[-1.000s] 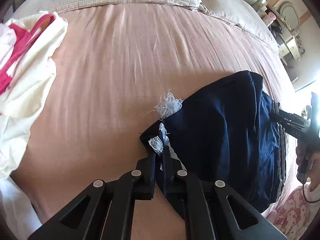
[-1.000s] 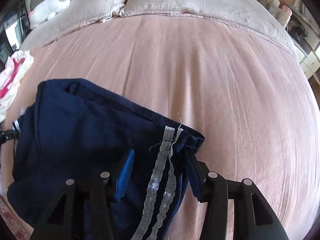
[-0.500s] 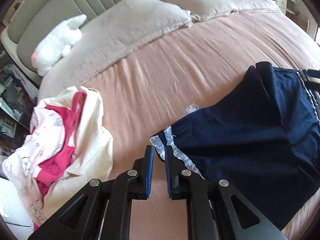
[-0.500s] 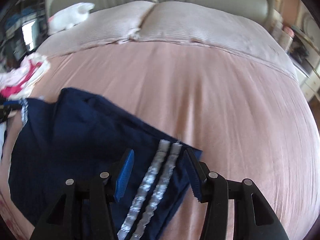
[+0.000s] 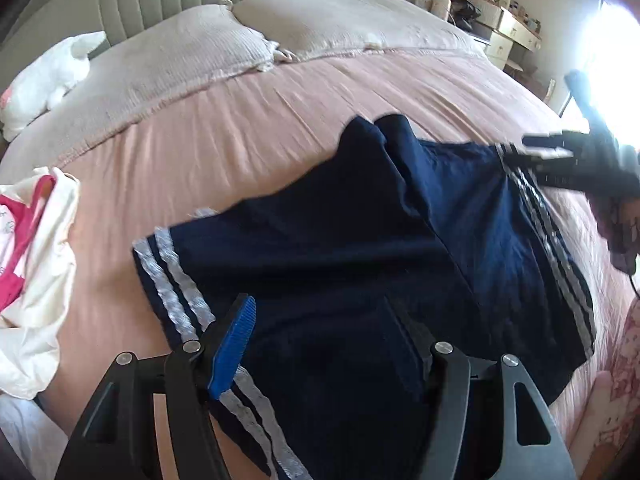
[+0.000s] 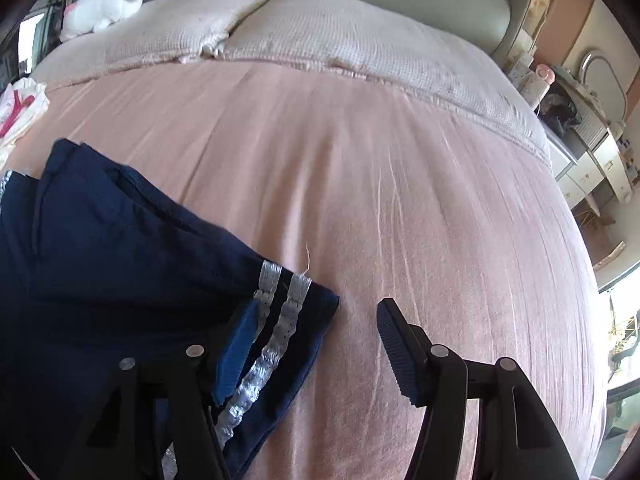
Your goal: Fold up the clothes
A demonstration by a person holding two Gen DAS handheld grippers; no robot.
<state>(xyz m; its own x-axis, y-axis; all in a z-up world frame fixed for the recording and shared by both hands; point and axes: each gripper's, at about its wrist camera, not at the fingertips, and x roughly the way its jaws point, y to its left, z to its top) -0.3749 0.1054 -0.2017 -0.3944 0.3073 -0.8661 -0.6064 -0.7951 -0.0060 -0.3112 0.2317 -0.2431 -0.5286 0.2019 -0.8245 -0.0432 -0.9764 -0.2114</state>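
While the left tongs (image 5: 332, 340) are opening, the dark blue shorts (image 5: 360, 260) lie under them, but the pads do not squeeze the cloth. One blue ribbed pad (image 5: 234, 344) stands over the silver stripes (image 5: 176, 284) at the shorts' left edge. The other pad is dark and hard to see against the cloth. The tongs point steeply down at the bed (image 5: 240, 140).

The shorts are spread on the bed's pink sheet. They look soft and a bit bumpy, with a fold running down the middle. Two shiny, lacy stripes run down each side. The right tongs (image 5: 560, 160) show at the far right of the left view, blurry, by the shorts' other striped edge. A pile of white and pink clothes (image 5: 36, 280) sits at the left, apart from the shorts. Two beige pillows (image 5: 180, 64) with a waffle feel lie at the head of the bed, and a white soft toy (image 5: 44, 80) rests beside them.

Seen from the right view, the right tongs (image 6: 316, 348) are opening too and grip nothing. Their left pad (image 6: 236, 360) is over the shorts (image 6: 100, 260) near the striped corner (image 6: 280, 300). The right pad (image 6: 396, 356) is over bare pink sheet (image 6: 400, 200). These tongs also point steeply down. The sheet is smooth with long soft wrinkles.
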